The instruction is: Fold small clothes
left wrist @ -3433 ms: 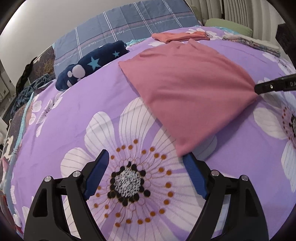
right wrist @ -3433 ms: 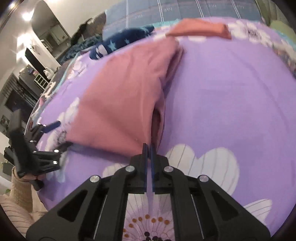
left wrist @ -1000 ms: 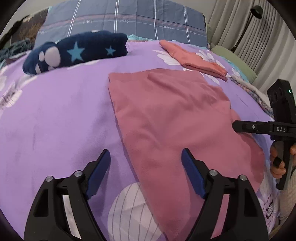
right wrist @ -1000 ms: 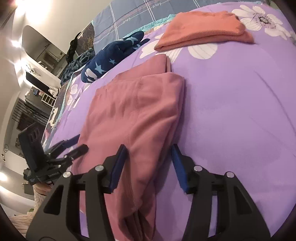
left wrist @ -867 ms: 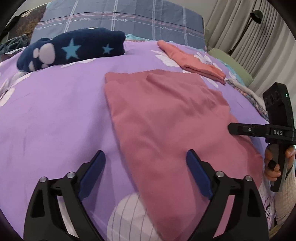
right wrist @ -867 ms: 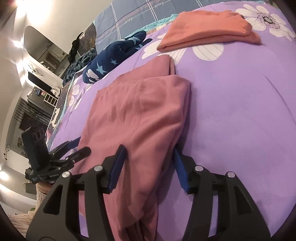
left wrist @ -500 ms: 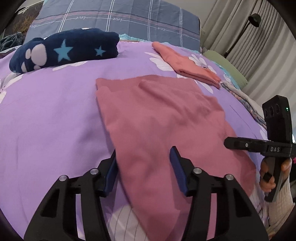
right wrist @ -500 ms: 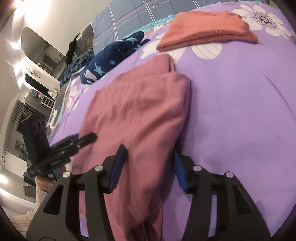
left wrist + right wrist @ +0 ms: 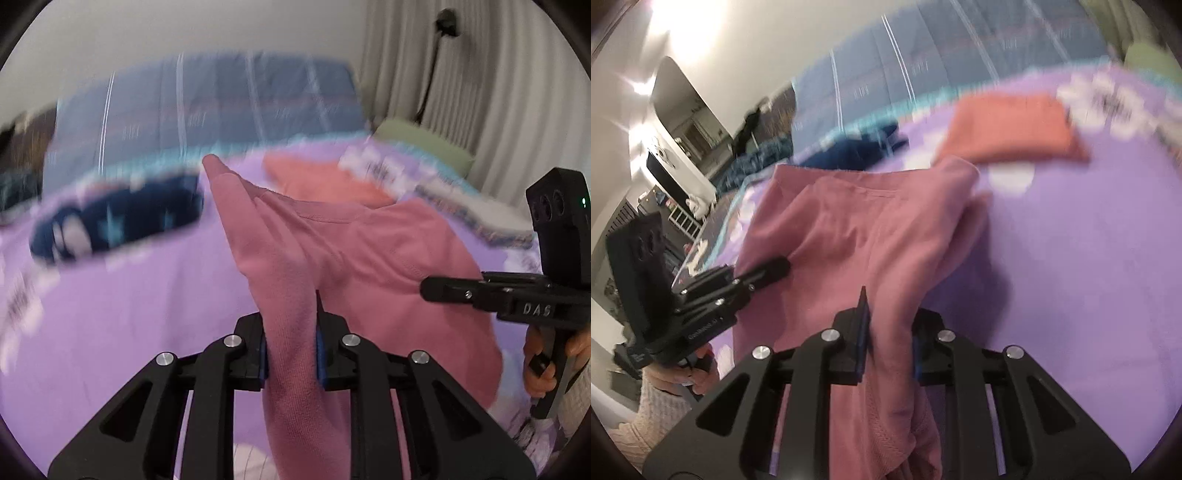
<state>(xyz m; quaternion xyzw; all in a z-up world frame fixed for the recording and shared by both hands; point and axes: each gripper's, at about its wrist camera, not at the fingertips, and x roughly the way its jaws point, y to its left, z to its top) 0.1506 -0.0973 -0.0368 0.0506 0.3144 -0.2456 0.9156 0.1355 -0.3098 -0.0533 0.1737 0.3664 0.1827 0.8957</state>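
Both sets of jaws have just been closing: the left gripper [image 9: 290, 345] and right gripper [image 9: 888, 341] each pinch a bunch of the pink garment [image 9: 369, 258], which hangs between them above the purple bedspread [image 9: 129, 295].

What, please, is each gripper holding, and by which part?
Both hold the pink garment: left gripper and right gripper each pinch a bunched near edge.
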